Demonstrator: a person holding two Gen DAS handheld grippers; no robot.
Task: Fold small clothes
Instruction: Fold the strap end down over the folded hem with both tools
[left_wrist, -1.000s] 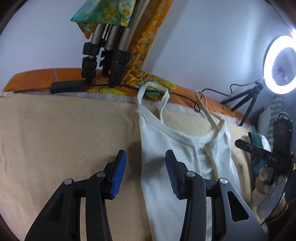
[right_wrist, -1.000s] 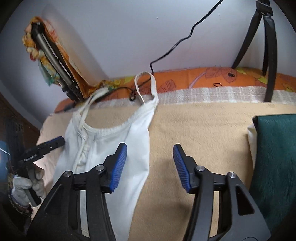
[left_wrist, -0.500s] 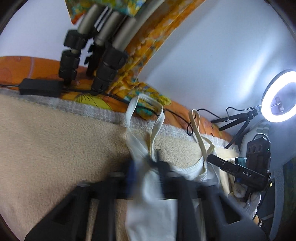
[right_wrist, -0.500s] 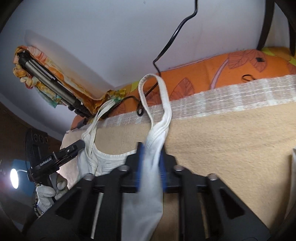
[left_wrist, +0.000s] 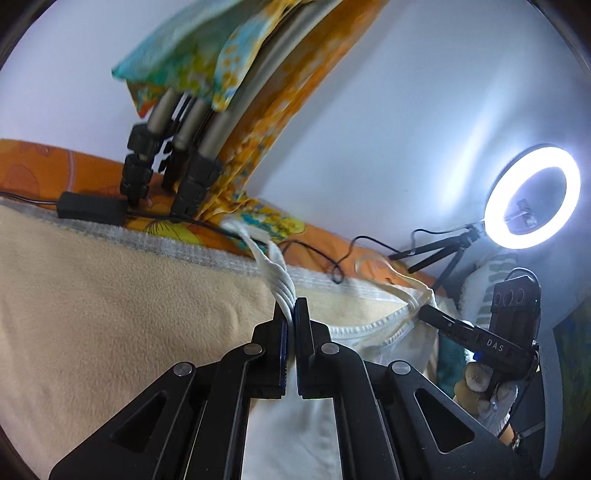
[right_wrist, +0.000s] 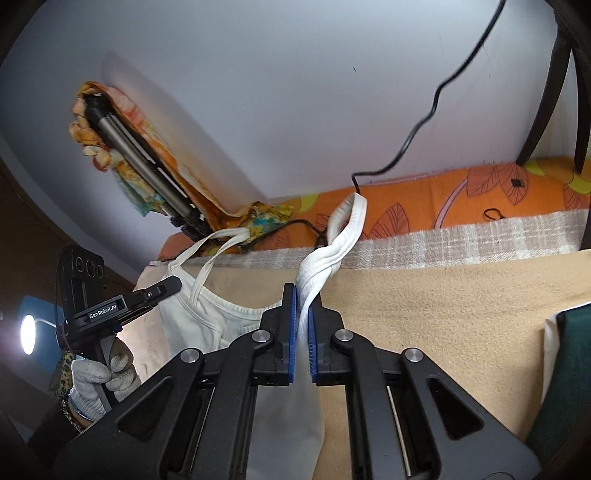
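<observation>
A white tank top (left_wrist: 373, 343) lies on a beige blanket (left_wrist: 110, 314), straps toward the wall. My left gripper (left_wrist: 291, 314) is shut on the base of its left shoulder strap (left_wrist: 277, 273), which bunches up between the jaws. My right gripper (right_wrist: 303, 299) is shut on the other shoulder strap (right_wrist: 332, 251), twisted and lifted. The tank top's body (right_wrist: 199, 321) hangs between the two grippers. In the right wrist view the left gripper (right_wrist: 166, 286) shows at the left; in the left wrist view the right gripper (left_wrist: 428, 314) shows at the right.
A folded tripod (left_wrist: 177, 155) draped in patterned cloth leans on the wall. A lit ring light (left_wrist: 532, 195) stands at the right on a small stand. Black cables (left_wrist: 325, 258) run along the orange sheet edge (right_wrist: 461, 203). A dark green cloth (right_wrist: 569, 369) lies at the right.
Both grippers moved forward from the tank top's body to its shoulder straps and closed on them. The straps are now bunched and lifted off the blanket.
</observation>
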